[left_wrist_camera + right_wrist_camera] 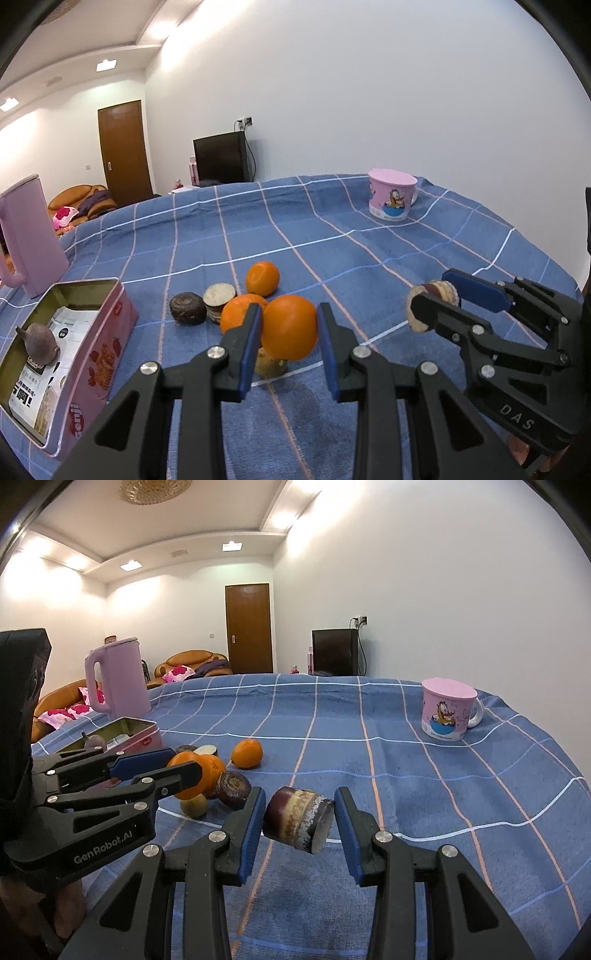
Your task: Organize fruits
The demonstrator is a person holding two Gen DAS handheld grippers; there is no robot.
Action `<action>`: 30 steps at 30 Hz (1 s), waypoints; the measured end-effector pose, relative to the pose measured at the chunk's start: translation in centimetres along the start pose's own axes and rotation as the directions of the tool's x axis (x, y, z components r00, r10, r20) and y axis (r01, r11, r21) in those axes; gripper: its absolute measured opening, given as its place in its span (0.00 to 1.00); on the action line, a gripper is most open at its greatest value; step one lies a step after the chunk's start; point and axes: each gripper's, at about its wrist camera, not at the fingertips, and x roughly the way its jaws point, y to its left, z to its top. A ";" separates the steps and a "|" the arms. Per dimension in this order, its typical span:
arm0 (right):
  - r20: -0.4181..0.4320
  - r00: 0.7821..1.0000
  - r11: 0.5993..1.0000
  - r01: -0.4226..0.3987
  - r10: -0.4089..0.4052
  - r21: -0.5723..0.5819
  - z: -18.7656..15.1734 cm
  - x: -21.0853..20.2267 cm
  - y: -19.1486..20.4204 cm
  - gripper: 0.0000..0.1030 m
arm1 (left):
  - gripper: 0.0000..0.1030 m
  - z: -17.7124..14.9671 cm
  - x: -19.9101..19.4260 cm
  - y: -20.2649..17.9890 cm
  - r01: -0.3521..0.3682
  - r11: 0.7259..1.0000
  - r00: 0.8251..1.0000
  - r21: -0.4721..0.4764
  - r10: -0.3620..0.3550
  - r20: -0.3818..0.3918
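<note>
While both grippers hang above the blue checked tablecloth [369, 240], we note each one loaded. Our left gripper [288, 332] is clamped on an orange [290, 326], lifted clear of the cloth. Our right gripper [300, 821] grips a short purple-skinned cylinder piece [297, 819], tilted, also off the cloth. Beside the lifted orange lie two more oranges [262, 277], two dark cut pieces [188, 308] and a small yellowish fruit [271, 363], bunched together. At our left stands an open pink tin [92, 369] holding one purple fruit [40, 341]. A pink mug [445, 709] stands well apart; a pink kettle [118, 675] stands behind the tin.
</note>
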 end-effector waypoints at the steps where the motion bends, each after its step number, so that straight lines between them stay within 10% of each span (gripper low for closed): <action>1: 0.002 1.000 1.000 -0.001 0.001 -0.001 0.0 0.0 0.0 0.39 | 0.31 0.0 -0.1 0.0 -0.001 1.000 1.000 0.000 0.001 0.003; 30: 0.091 0.996 0.999 -0.005 0.008 -0.033 -0.3 -1.5 0.5 0.39 | 0.31 -0.1 -1.9 0.4 -0.015 1.000 0.995 -0.026 0.017 0.101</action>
